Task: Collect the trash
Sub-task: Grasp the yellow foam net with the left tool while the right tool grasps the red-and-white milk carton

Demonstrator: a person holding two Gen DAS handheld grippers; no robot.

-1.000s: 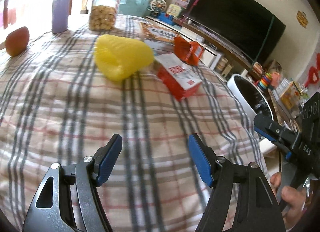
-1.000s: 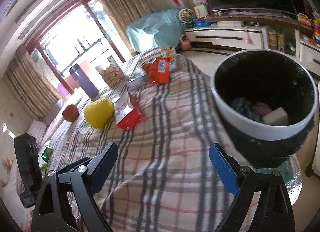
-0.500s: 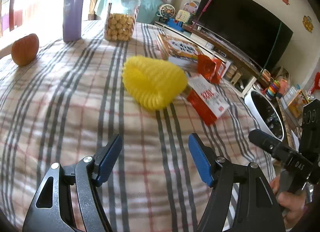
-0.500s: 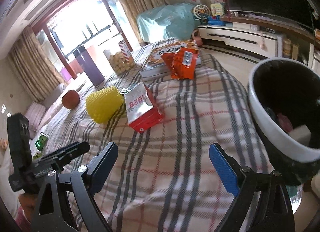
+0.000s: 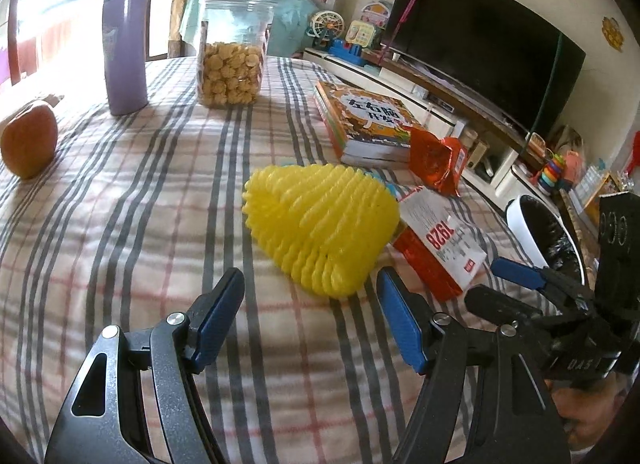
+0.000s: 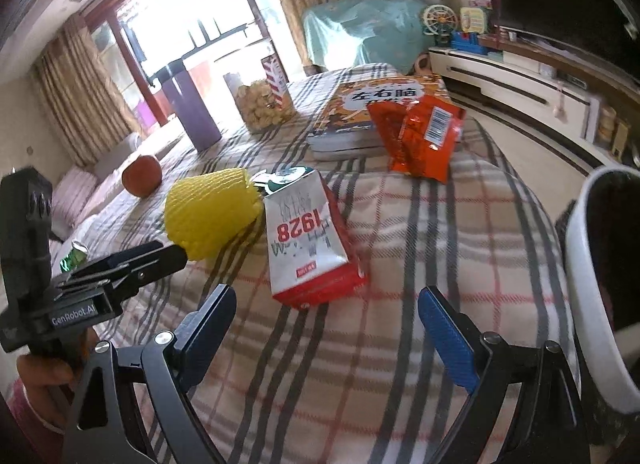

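Observation:
On the plaid tablecloth lies a yellow foam fruit net (image 5: 320, 228) (image 6: 212, 212), just ahead of my open left gripper (image 5: 310, 316). Right of the net rests a red and white carton marked 1928 (image 5: 440, 248) (image 6: 310, 240), straight ahead of my open right gripper (image 6: 326, 332). An orange snack wrapper (image 5: 436, 158) (image 6: 420, 136) leans on a stack of books behind. The white bin with a black liner (image 5: 536, 224) (image 6: 596, 276) stands off the table's right side. Nothing sits between either pair of fingers.
A stack of books (image 5: 360, 124), a cookie jar (image 5: 232, 60), a purple tumbler (image 5: 124, 44) and an apple (image 5: 28, 140) occupy the far part of the table. A TV cabinet with toys (image 5: 400, 68) lines the wall behind. A green can (image 6: 74, 256) lies at the left.
Both grippers have swung left, away from the bin. The yellow net and the carton now lie closer and more central. Both stay open.

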